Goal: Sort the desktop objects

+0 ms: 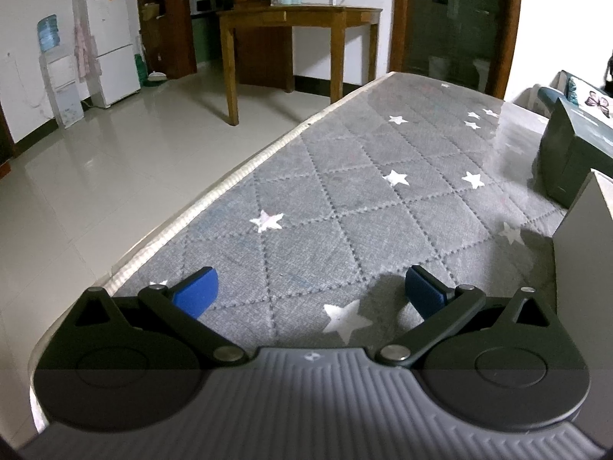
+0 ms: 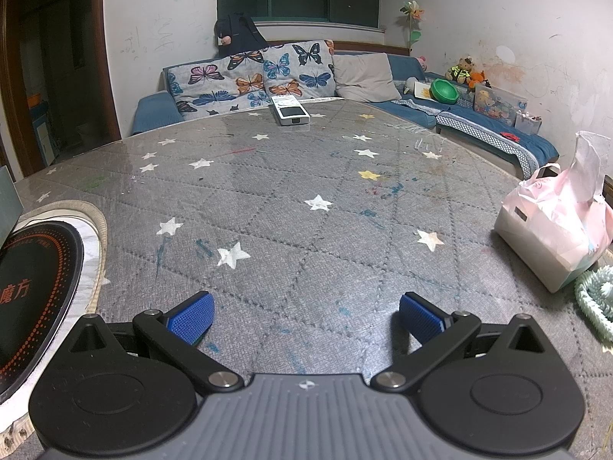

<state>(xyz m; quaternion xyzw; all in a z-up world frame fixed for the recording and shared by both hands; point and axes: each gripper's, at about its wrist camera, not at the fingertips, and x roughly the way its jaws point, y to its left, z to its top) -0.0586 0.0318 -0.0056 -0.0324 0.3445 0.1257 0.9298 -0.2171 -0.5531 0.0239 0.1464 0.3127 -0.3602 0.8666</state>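
My left gripper (image 1: 310, 295) is open and empty, low over the grey star-patterned table cover (image 1: 345, 199). A dark green box (image 1: 574, 153) and a grey box (image 1: 586, 237) stand to its right. My right gripper (image 2: 306, 318) is open and empty over the same cover (image 2: 306, 199). A white remote control (image 2: 290, 110) lies at the far edge of the table. A pink-and-white tissue pack (image 2: 555, 226) sits at the right, with a pale green knitted item (image 2: 594, 299) beside it. A black induction cooktop (image 2: 34, 287) is set into the table at the left.
The table's left edge (image 1: 214, 191) drops to a tiled floor. A wooden table (image 1: 299, 34) and a white fridge (image 1: 111, 42) stand beyond. A blue sofa (image 2: 421, 107) with butterfly cushions and toys lines the far side.
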